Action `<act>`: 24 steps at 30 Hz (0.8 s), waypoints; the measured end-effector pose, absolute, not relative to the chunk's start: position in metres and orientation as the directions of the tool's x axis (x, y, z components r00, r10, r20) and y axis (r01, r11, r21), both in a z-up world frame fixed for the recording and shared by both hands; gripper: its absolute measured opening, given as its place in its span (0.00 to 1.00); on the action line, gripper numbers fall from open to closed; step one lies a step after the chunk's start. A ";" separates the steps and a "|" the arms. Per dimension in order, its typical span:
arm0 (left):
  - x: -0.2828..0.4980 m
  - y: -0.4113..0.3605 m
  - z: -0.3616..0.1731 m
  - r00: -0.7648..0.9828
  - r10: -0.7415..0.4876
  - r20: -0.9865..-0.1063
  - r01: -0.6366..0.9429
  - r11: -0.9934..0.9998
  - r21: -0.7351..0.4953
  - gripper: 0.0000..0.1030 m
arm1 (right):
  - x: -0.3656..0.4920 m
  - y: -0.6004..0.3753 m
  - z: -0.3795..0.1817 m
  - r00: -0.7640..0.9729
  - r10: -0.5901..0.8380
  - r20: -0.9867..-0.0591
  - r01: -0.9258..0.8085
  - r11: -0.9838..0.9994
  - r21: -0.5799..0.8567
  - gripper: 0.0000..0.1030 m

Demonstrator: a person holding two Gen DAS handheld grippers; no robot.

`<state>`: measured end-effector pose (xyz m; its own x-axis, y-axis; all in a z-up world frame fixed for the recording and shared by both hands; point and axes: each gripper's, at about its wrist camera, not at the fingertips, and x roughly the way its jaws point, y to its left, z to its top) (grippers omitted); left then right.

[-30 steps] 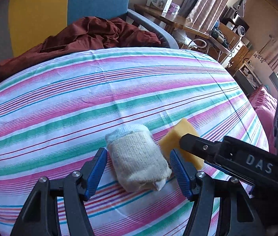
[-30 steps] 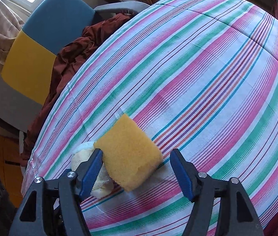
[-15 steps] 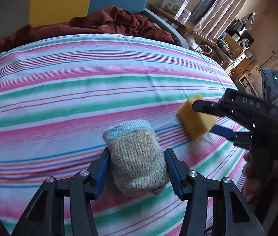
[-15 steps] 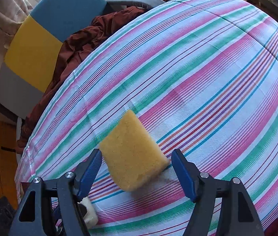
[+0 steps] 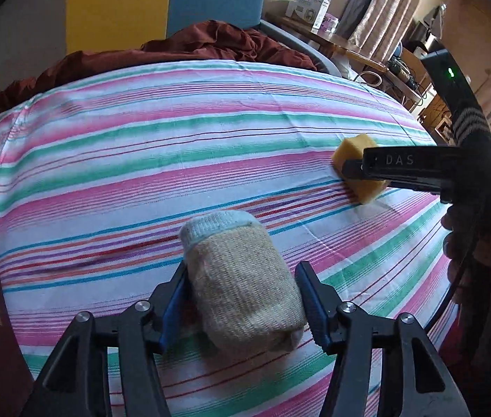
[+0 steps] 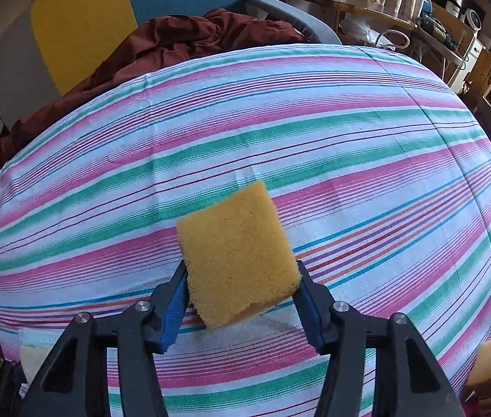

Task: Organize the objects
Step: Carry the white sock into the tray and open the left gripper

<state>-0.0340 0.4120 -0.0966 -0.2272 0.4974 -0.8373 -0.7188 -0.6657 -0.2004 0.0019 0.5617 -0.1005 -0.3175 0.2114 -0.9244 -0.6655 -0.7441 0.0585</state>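
A rolled sock (image 5: 242, 285) lies on the bed (image 5: 176, 160), between the two fingers of the left hand-held gripper (image 5: 243, 304). A sponge (image 6: 236, 253) sits on the bed to the right of the sock, well apart from it, between the fingers of the right hand-held gripper (image 6: 240, 299). Behind the bed a blanket (image 5: 210, 43) lies on a chair (image 5: 162, 0). A bench (image 5: 336, 40) with boxes (image 5: 308, 3) on it stands behind, to the right

Beige sock (image 5: 242, 285), pale-blue cuff; yellow sponge (image 6: 236, 253); pink-green-white striped sheet (image 6: 315, 146).
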 end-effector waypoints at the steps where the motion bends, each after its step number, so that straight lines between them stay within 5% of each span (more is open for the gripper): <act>1: -0.029 0.413 -0.098 -0.249 0.499 -0.830 -0.732 -0.658 -0.177 0.56 | 0.001 0.560 -0.099 -0.327 0.205 -0.922 -0.656 -0.752 0.066 0.52; 24: -0.013 0.402 -0.105 -0.359 0.480 -0.801 -0.735 -0.674 -0.074 0.44 | -0.004 0.530 -0.100 -0.342 0.159 -0.926 -0.530 -0.847 0.050 0.52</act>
<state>-0.0125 0.4023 -0.1045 -0.3593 0.4797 -0.8005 -0.7349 -0.6741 -0.0741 -0.0043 0.5305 -0.0997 -0.3417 0.1590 -0.9263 -0.5299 -0.8465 0.0502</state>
